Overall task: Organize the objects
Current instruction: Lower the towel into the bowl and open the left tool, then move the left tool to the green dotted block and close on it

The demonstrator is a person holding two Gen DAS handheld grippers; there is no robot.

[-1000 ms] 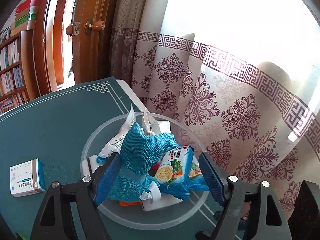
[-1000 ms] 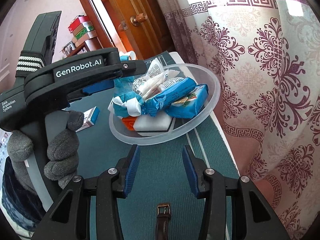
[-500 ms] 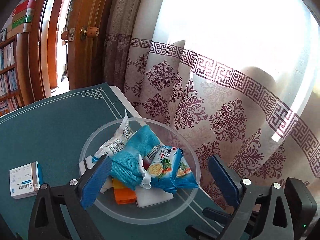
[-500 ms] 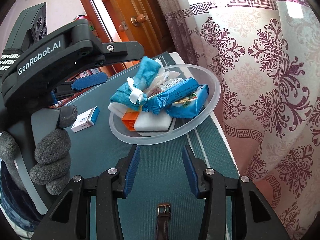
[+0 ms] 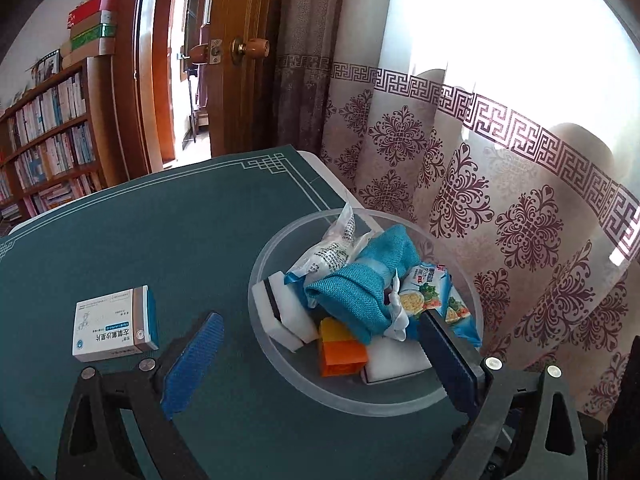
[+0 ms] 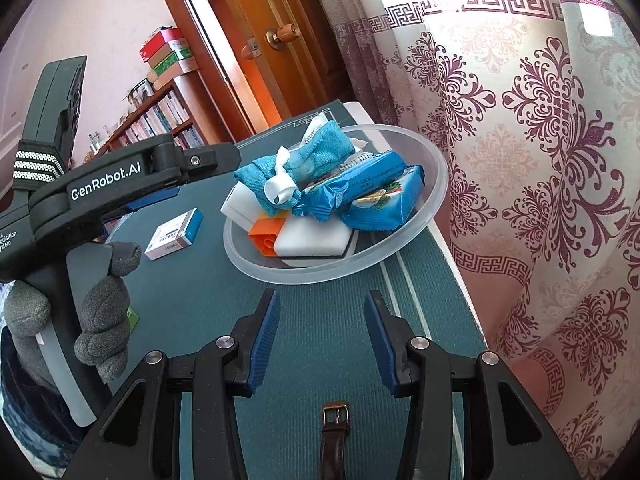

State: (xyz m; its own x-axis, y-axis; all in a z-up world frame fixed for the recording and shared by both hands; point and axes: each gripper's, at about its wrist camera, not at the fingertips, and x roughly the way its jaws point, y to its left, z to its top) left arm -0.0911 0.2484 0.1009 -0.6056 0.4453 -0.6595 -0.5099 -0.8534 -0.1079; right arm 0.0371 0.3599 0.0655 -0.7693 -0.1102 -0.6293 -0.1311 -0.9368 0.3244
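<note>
A clear plastic bowl point(image 5: 280, 364) on the green mat holds a teal cloth point(image 5: 360, 292), blue snack packs point(image 5: 436, 300), a white sponge point(image 5: 280, 312), an orange block point(image 5: 340, 352) and a white packet point(image 5: 328, 252). My left gripper point(image 5: 320, 340) stands wide open at the bowl's near side with nothing in it. One finger is over the bowl's rim and the other over the mat. A white and blue medicine box point(image 5: 114, 324) lies left of the bowl. My right gripper point(image 6: 321, 304) is open and empty, short of the bowl point(image 6: 400, 248). A brown watch strap point(image 6: 335, 432) lies beneath it.
A patterned curtain point(image 6: 540, 160) hangs close along the table's right edge, just behind the bowl. A wooden door point(image 5: 240, 100) and a bookshelf point(image 5: 44, 152) stand beyond the far edge. A gloved hand point(image 6: 104, 308) holds the left gripper's handle at the left.
The left gripper let go of the teal cloth, which now lies on the pile in the bowl. Its jaws spread wide and it drew back to the left. The right gripper stayed put.
</note>
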